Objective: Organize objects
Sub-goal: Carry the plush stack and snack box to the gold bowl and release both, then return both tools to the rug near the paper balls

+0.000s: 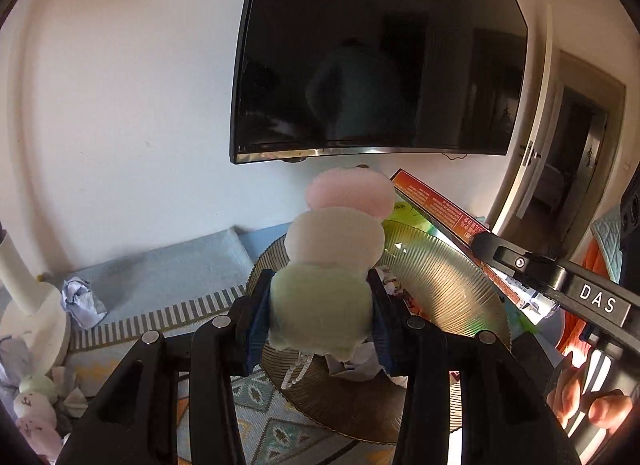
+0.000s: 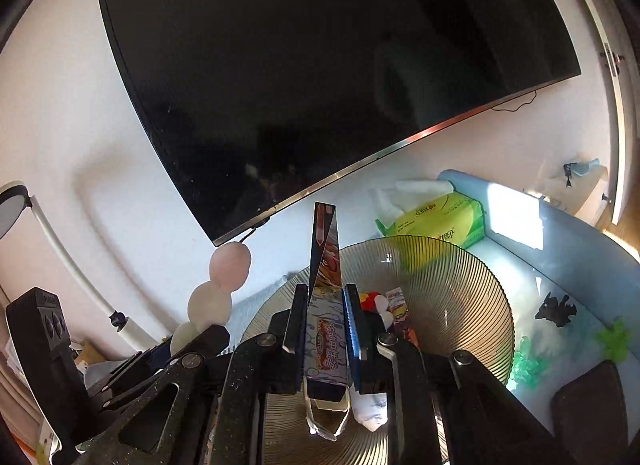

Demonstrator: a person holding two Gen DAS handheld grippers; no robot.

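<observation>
1. The left gripper (image 1: 322,305) is clamped on the green bottom ball of a three-ball dango toy (image 1: 336,241), white and pink balls rising beyond the jaws.
2. The right gripper (image 2: 323,329) squeezes a toothpaste box (image 2: 325,265) (standing upright) between its jaws.
3. Below both sits a ribbed glass plate (image 2: 460,285).

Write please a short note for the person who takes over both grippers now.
Left gripper: shut on the soft three-ball toy, pink, white and green, held above the ribbed glass plate.
Right gripper: shut on the long flat printed box, upright over the same plate.
Done: small toys and crumpled paper already lie in the plate.
Left: set both held things down; a crumpled paper ball remains on the blue mat.
</observation>
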